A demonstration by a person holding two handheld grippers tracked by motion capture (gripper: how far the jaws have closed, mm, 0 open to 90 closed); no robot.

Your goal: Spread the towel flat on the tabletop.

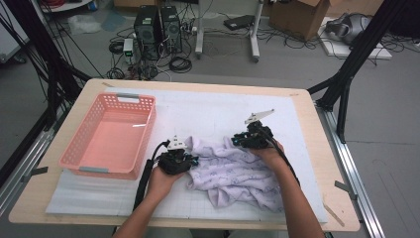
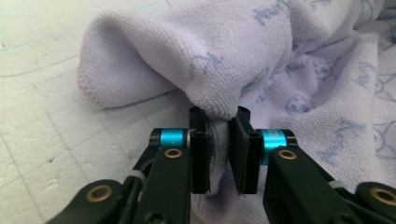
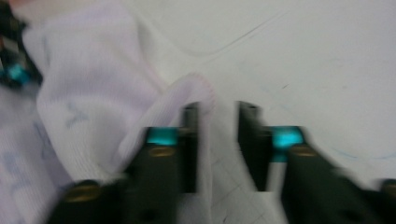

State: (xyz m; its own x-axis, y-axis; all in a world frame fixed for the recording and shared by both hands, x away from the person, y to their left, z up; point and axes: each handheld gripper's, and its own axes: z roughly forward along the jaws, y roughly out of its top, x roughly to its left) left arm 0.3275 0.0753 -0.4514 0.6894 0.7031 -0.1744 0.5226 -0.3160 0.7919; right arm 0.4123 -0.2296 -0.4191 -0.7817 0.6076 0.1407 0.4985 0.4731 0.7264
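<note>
Towel (image 1: 236,174) lies crumpled near the tabletop's front edge. Left hand-held gripper (image 2: 218,122) is clamped on a fold; right hand-held gripper (image 3: 218,112) stands apart at a hem. Next: close right, then spread.

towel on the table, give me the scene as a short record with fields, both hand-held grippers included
towel: lilac towel with a blue print, crumpled on the white mat
left hand-held gripper: left hand-held gripper pinches a raised fold of the towel near its left edge, pads pressed on the cloth
right hand-held gripper: right hand-held gripper at the towel's far right corner, jaws apart, the hemmed edge beside one jaw, not clamped; view blurred
basket: pink basket left of the towel, nothing in it
table: wooden table under the mat
</note>
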